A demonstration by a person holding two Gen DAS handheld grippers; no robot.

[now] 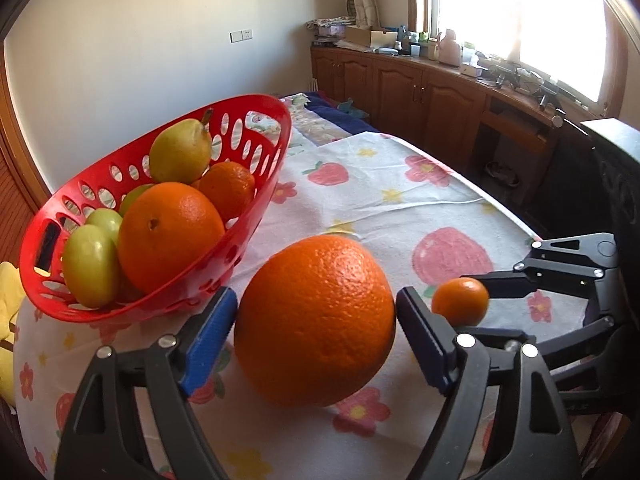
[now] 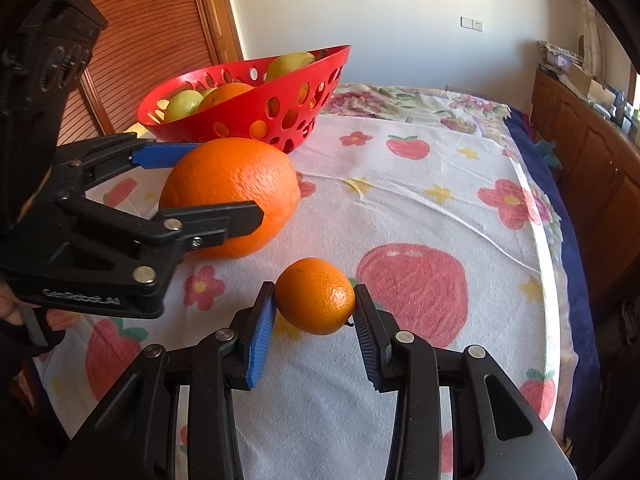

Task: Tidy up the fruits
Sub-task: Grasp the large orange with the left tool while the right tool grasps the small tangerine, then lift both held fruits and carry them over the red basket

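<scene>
The large orange (image 1: pixel 316 320) sits on the cloth-covered bench between the open left tongs (image 1: pixel 316 330), pads flanking but not pressing it. The right tongs (image 2: pixel 315 320) grip a mandarin (image 2: pixel 315 295). Next: closing, then lifting toward the red basket (image 1: pixel 248 216) beyond.

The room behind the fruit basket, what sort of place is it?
Probably a bedroom or living room in a home: a flowered cloth covers the surface, wooden cabinets line the wall under a sunny window, and household clutter sits on top.

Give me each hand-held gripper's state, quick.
Left hand-held gripper: open, straddling the large orange on the tablecloth.
Right hand-held gripper: shut on the small mandarin.
</scene>
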